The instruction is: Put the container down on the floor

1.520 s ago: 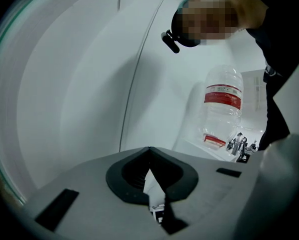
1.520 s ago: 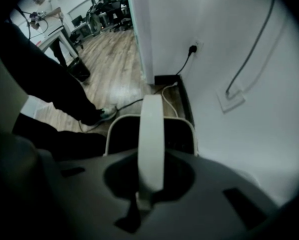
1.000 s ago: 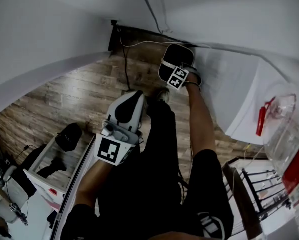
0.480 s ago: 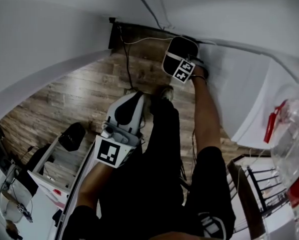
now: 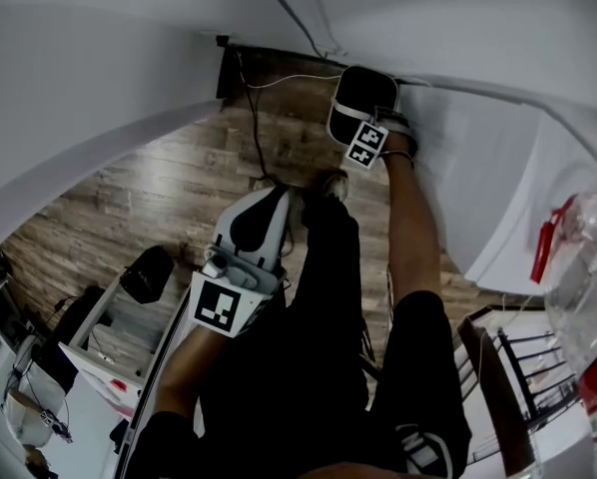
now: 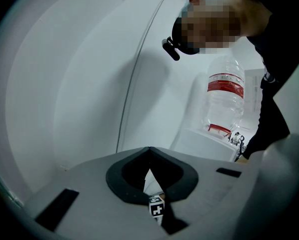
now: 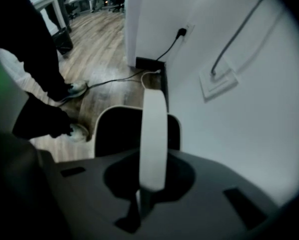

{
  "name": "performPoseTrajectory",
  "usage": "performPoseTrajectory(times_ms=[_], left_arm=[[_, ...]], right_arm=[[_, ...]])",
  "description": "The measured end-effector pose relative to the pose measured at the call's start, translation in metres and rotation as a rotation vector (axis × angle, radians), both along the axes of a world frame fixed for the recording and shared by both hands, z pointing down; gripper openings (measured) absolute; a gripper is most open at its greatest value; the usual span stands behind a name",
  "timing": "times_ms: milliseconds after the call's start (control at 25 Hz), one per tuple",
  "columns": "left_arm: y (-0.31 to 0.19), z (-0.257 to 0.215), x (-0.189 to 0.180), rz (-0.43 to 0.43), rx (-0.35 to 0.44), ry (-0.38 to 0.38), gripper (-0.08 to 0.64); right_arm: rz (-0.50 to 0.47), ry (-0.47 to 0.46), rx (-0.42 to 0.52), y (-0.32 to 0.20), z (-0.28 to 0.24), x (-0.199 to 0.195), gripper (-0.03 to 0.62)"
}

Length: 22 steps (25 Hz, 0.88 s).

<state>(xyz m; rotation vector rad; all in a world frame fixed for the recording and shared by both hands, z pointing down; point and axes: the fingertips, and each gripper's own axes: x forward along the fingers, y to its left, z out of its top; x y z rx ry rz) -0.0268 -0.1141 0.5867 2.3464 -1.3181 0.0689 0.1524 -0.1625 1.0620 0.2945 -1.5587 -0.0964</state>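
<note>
The container [image 7: 134, 129] is a white-rimmed bin with a dark inside and a white strap handle [image 7: 153, 134]. My right gripper [image 7: 148, 186] points steeply down and is shut on that handle, with the bin hanging straight below it beside the white wall. In the head view the container [image 5: 363, 98] lies just beyond the right gripper [image 5: 366, 128], over the wood floor [image 5: 169, 188]. Whether its bottom touches the floor I cannot tell. My left gripper [image 5: 272, 196] is held in front of the person's legs, shut with nothing in it; in its own view the left gripper [image 6: 149, 151] faces the wall.
A cable [image 7: 114, 79] runs across the floor to a wall socket [image 7: 182, 32] by the black baseboard [image 5: 279, 68]. The person's shoes [image 7: 74, 89] stand close by. A water bottle [image 6: 224, 96] sits on a white cabinet [image 5: 498, 188]. A black bag [image 5: 146, 272] lies at left.
My right gripper has carried the container a little further toward the wall. The left gripper has stayed where it was.
</note>
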Motion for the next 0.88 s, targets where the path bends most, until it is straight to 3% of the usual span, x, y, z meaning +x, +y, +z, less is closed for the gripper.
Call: performPoseTrajectory(times_ms=[200, 480, 800, 840, 880], left_arm=[[0.004, 0.004, -0.001, 0.006, -0.014, -0.008, 0.031], [0.006, 0.008, -0.003, 0.011, -0.020, -0.011, 0.031], [0.009, 0.011, 0.000, 0.004, -0.033, -0.002, 0.031], [0.010, 0.010, 0.002, 0.004, -0.035, -0.001, 0.031], [0.012, 0.009, 0.002, 0.005, -0.036, 0.000, 0.031]], right_arm=[[-0.056, 0.025, -0.034, 0.017, 0.013, -0.002, 0.032], [-0.003, -0.003, -0.119, 0.025, 0.022, -0.003, 0.034], [0.052, -0.001, -0.107, 0.026, 0.024, -0.001, 0.035], [0.062, 0.004, -0.112, 0.027, 0.025, 0.001, 0.046], [0.071, 0.010, -0.117, 0.029, 0.024, 0.002, 0.106]])
